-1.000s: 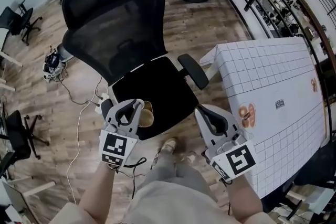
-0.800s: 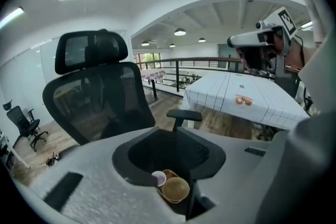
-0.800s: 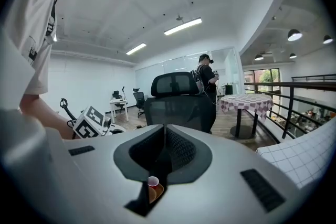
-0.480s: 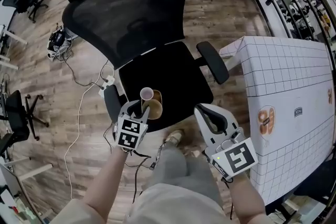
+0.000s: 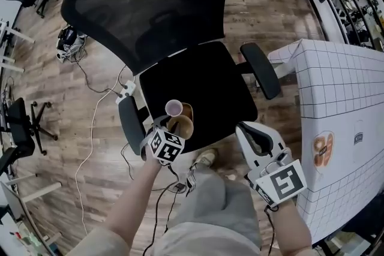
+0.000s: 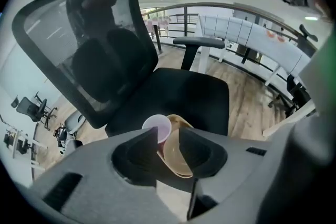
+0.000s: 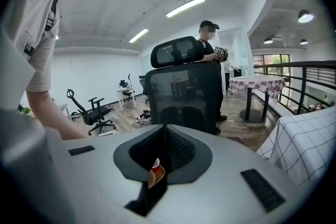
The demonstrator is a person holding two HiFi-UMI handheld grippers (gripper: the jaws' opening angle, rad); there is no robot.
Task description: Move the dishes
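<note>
A tan bowl (image 5: 186,124) with a small pink-and-white cup (image 5: 174,107) leaning at its rim sits on the front of the black office chair seat (image 5: 204,78). My left gripper (image 5: 173,128) points steeply down at them. Its jaws have just been opening; the left gripper view shows the bowl (image 6: 176,157) and cup (image 6: 157,126) in the gap, and the pads do not press on them. My right gripper (image 5: 242,128) hangs off the seat's front right corner, shut and empty. Through its slit (image 7: 164,131) the bowl (image 7: 154,176) shows far off.
A table with a white checked cloth (image 5: 342,81) stands at the right. The chair's armrests (image 5: 261,69) and mesh back (image 5: 144,3) flank the seat. Cables (image 5: 90,129) lie on the wooden floor at left. A person (image 7: 210,44) stands behind the chair.
The left gripper has sunk to the chair seat with the bowl and cup, and its jaws have opened off the bowl's rim. The right gripper has dropped lower too.
</note>
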